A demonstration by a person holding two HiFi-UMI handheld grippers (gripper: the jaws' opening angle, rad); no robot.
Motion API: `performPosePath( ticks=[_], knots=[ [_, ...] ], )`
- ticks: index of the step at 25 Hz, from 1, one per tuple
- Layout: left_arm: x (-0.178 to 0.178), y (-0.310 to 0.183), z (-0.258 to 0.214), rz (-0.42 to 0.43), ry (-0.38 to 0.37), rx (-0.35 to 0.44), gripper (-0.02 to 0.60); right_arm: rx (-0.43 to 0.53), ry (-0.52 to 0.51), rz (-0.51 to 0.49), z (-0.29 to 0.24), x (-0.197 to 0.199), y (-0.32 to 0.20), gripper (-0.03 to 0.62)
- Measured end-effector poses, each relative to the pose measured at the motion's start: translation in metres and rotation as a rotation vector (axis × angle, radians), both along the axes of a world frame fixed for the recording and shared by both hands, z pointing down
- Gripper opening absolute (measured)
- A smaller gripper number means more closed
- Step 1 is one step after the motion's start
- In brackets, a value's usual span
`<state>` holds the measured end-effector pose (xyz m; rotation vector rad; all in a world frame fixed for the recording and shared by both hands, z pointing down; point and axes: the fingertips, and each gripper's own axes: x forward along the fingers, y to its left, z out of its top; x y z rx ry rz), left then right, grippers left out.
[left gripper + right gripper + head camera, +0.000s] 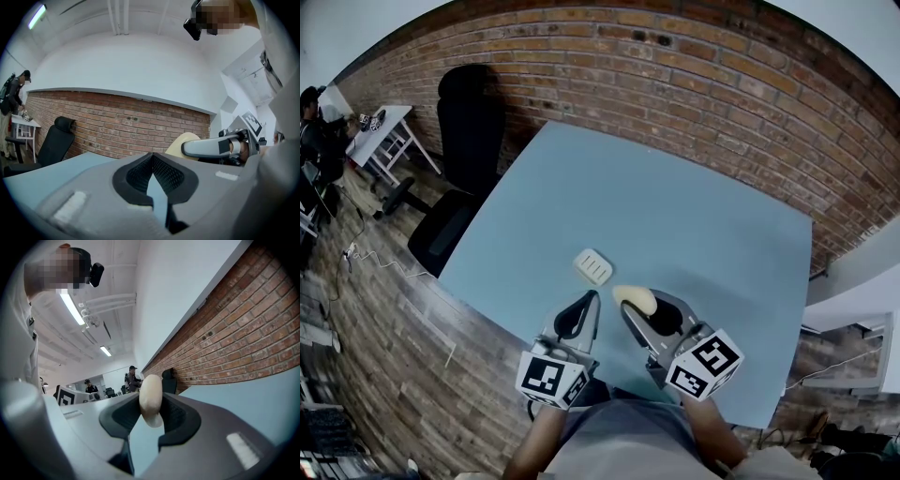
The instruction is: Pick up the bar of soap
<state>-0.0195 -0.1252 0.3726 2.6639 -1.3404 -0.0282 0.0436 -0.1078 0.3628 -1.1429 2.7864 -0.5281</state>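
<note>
The cream bar of soap is clamped edge-on in my right gripper, held just above the blue table near its front edge. In the right gripper view the soap stands upright between the two black pads, which press on its sides. My left gripper hovers beside it on the left, shut with nothing in it; its pads meet at the tips. From the left gripper view the soap and the right gripper's finger show at the right.
A white ridged soap dish lies on the table just beyond the left gripper. A black office chair stands off the table's left side, before a brick wall. People work at a desk far left.
</note>
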Motion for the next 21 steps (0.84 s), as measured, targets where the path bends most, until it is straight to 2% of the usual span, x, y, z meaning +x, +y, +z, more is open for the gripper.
performPosePath(
  ticks=[21],
  knots=[
    [-0.0063,-0.0013,-0.004,-0.005,0.013,0.005,0.005,0.006,0.004,0.006,-0.0056,-0.0017,-0.0022,0.117]
  ],
)
